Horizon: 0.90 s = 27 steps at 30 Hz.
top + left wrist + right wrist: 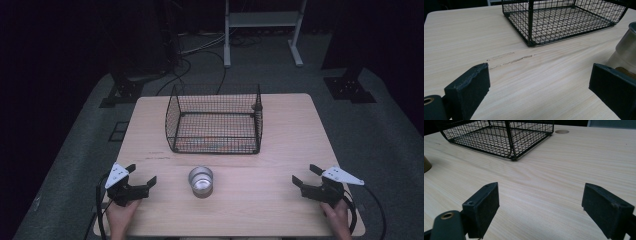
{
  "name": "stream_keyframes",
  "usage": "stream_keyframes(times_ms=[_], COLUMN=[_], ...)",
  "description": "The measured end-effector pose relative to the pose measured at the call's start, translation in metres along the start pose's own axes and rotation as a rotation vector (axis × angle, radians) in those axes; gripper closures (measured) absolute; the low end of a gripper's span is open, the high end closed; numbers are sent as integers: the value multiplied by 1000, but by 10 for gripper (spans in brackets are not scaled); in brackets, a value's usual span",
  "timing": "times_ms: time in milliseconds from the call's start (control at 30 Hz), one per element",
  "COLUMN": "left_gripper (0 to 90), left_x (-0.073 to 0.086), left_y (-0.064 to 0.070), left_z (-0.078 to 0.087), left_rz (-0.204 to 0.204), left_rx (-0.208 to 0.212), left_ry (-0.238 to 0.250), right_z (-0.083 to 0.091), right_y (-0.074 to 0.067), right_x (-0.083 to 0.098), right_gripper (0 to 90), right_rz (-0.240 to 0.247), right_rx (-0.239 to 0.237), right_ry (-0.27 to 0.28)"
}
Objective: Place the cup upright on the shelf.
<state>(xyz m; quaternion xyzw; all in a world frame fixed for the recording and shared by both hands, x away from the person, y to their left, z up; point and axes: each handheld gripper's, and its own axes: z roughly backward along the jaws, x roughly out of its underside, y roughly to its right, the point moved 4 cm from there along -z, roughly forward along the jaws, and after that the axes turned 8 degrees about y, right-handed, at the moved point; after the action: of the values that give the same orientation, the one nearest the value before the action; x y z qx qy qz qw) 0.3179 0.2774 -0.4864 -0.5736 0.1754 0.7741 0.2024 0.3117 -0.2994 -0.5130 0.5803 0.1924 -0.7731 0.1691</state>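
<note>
A small metal cup (201,181) stands upright on the wooden table (280,145), near the front and just left of centre. Behind it sits a black wire basket (216,120), with nothing inside that I can make out. My left gripper (140,173) rests open at the front left, some way left of the cup. In the left gripper view the cup (627,50) rises at the right edge, past the right jaw, and the basket (564,20) lies ahead. My right gripper (305,175) is open at the front right, and its view shows the basket (499,137) at upper left.
A round hole (562,131) is cut in the table beyond the basket. A dark scuff mark (511,59) crosses the wood in front of the basket. Beyond the table are a white frame stand (262,30), cables (200,55) and dark stand bases (350,87) on grey floor.
</note>
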Motion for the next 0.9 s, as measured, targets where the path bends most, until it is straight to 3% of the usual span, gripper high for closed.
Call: stream_keyframes(times_ms=[333, 567, 900], left_gripper=[22, 14, 14], left_x=[-3, -12, -20], left_y=[3, 13, 29], left_z=[0, 1, 2], left_rz=[1, -16, -49], left_rx=[26, 64, 123], left_ry=[11, 61, 82], right_z=[0, 0, 0], right_y=[0, 0, 0], right_x=[0, 0, 0], right_gripper=[137, 137, 137], right_rz=[2, -2, -3], right_rx=[0, 5, 8], right_ry=[-1, 1, 0])
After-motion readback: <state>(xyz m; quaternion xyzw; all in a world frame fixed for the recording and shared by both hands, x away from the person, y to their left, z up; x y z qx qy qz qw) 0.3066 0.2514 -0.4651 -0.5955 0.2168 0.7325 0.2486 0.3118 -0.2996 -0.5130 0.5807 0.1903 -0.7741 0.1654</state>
